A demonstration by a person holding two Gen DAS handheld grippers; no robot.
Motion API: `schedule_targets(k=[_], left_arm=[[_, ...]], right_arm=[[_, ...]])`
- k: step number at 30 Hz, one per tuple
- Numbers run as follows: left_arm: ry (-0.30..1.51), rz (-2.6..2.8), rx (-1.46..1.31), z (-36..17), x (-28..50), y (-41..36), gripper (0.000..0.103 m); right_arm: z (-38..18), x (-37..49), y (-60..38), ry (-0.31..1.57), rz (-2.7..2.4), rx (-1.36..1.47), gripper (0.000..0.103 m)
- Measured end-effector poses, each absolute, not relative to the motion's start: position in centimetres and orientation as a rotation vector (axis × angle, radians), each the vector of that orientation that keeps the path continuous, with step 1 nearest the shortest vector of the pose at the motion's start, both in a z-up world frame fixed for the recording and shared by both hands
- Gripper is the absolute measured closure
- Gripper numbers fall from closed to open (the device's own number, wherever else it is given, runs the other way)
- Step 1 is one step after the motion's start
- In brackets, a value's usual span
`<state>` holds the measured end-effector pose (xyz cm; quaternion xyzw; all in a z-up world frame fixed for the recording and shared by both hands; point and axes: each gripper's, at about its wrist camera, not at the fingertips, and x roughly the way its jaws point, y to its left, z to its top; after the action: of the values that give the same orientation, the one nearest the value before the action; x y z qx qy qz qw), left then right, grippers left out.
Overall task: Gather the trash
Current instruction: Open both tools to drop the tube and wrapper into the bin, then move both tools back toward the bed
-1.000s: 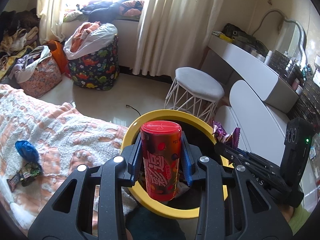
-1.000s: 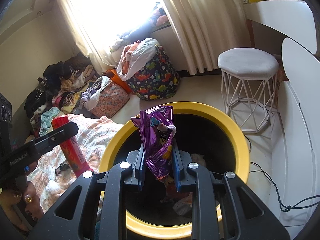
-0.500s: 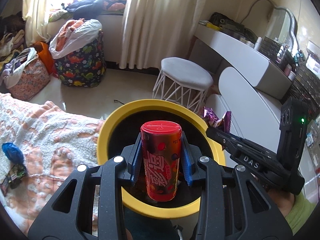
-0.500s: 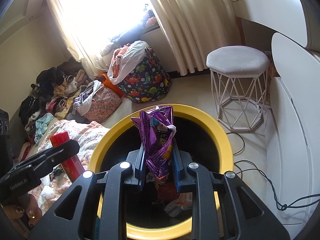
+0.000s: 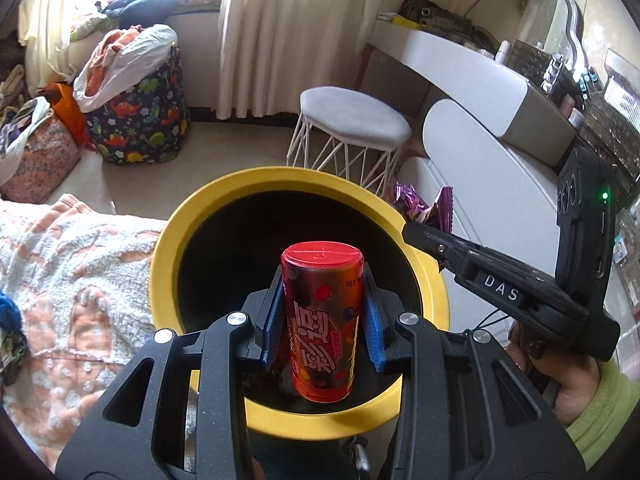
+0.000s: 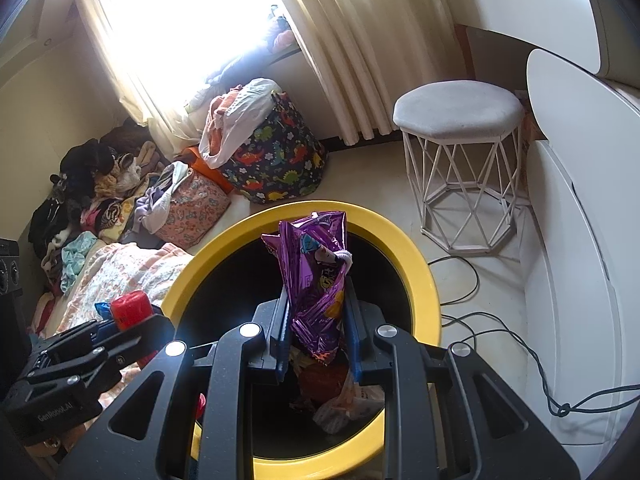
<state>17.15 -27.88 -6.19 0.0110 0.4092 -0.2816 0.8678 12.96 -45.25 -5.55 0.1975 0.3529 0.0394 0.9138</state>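
Observation:
My left gripper is shut on a red snack can and holds it upright over the mouth of the yellow-rimmed black bin. My right gripper is shut on a crumpled purple snack bag, held over the same bin. Wrappers lie at the bin's bottom. The right gripper shows in the left wrist view at the bin's right rim, with the purple bag sticking out. The left gripper and red can show in the right wrist view at the bin's left rim.
An orange and white blanket lies left of the bin, with a blue item on it. A white wire stool stands behind the bin. A white vanity is at the right. Laundry bags sit by the curtains. A cable lies on the floor.
Both grippers have moved further over the bin's mouth with their loads. The bin now fills more of each view, and the blanket has slid left.

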Motion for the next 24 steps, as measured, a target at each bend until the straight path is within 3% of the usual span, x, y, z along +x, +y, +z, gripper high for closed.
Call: schedule_targets(k=[16,18,21,23,24], left_arm=[[0.904,-0.564,0.023,-8.0,18.6,-28.0,0.076],[0.899,-0.556,0.019,-7.9,18.7,-28.0,0.075],[0.879,-0.524,0.008,-7.5,18.7,-27.4,0.050],[0.868,-0.504,-0.006,-7.1,18.8,-26.8,0.025],[0.860,-0.495,-0.015,-6.9,18.8,-26.5,0.019]], right_arm=[[-6.8,13.7,-44.7,0.776,0.085,0.401,0.080],[-6.8,13.6,-44.8,0.779,0.081,0.407,0.063],[-6.7,13.5,-44.9,0.772,0.075,0.408,0.056],[-6.5,13.4,-44.8,0.767,0.072,0.409,0.048],[-6.5,13.3,-44.8,0.763,0.070,0.409,0.048]])
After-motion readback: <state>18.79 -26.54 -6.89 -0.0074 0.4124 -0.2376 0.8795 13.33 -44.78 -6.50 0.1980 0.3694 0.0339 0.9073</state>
